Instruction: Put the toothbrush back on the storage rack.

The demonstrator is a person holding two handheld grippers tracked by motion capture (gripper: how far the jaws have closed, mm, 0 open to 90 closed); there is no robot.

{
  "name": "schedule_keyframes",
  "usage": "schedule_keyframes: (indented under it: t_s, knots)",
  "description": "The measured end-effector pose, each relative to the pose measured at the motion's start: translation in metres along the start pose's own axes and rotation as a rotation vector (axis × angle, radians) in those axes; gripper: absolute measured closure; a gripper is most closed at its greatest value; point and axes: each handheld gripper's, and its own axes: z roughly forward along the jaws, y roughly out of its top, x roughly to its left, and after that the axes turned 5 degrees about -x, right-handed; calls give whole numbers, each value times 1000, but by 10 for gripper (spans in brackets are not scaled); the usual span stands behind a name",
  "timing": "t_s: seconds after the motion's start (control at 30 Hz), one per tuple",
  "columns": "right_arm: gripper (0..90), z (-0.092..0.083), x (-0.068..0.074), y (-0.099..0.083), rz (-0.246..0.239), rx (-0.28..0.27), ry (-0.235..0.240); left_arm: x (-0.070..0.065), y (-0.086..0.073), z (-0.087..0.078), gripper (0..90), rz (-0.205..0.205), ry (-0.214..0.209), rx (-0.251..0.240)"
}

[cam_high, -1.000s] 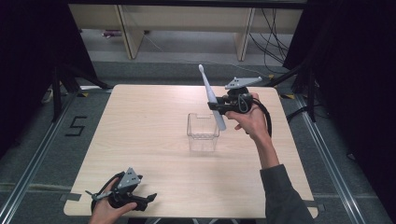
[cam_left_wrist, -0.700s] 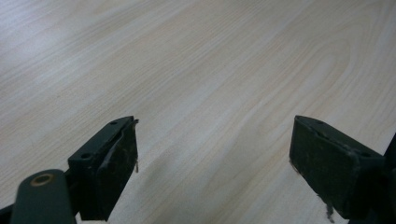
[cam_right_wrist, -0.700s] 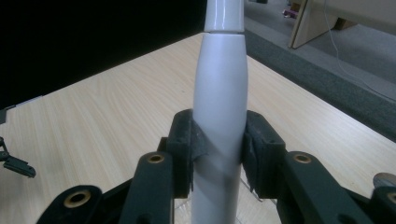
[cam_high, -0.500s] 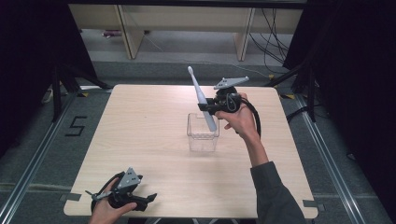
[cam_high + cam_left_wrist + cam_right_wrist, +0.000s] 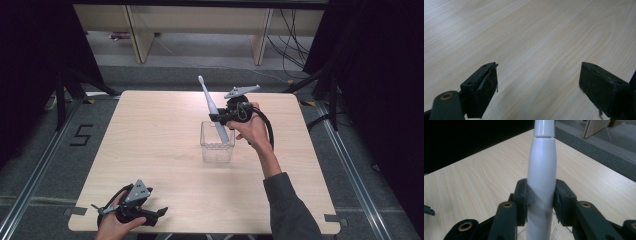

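Lower now, the right tongs (image 5: 220, 119) grasp the electric toothbrush (image 5: 212, 107), its base inside the clear container (image 5: 217, 147); left tongs (image 5: 155, 214) released.

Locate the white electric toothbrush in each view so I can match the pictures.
High view: the white electric toothbrush stands tilted at centre, brush head up and left, lower end in the clear plastic box, gripped by the right hand-held gripper.
Left gripper view: not in it; there are bare light wooden tabletop and open jaws.
Right gripper view: centre, upright, clamped between the jaws.
Shared landmark: the light wooden tabletop.
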Motion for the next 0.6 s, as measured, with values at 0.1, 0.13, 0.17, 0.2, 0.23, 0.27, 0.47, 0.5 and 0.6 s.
schedule_keyframes:
  t_s: [0.1,0.13,0.17,0.2,0.23,0.27,0.47,0.5,0.6]
  knots:
    - [667,2,0,-2,13,18,0,0,0,0,147,0,0,1]
    - [667,3,-2,-3,8,14,1,0,0,0,147,-1,0,0]
    - [666,4,-1,-4,30,11,4,0,0,0,147,-1,0,-1]
    - [667,4,-1,-4,27,27,-4,0,0,0,147,-1,0,-1]
    - [667,4,-1,-4,30,33,-7,0,0,0,147,0,0,0]
    - [667,5,-1,-4,16,28,-3,0,0,0,147,0,0,0]
    - [667,11,1,-6,18,28,-8,0,0,0,147,0,0,-1]
    - [667,11,0,-6,14,38,3,0,0,0,147,0,0,-1]
    - [666,12,0,-7,8,48,-6,0,0,0,147,-1,0,-1]
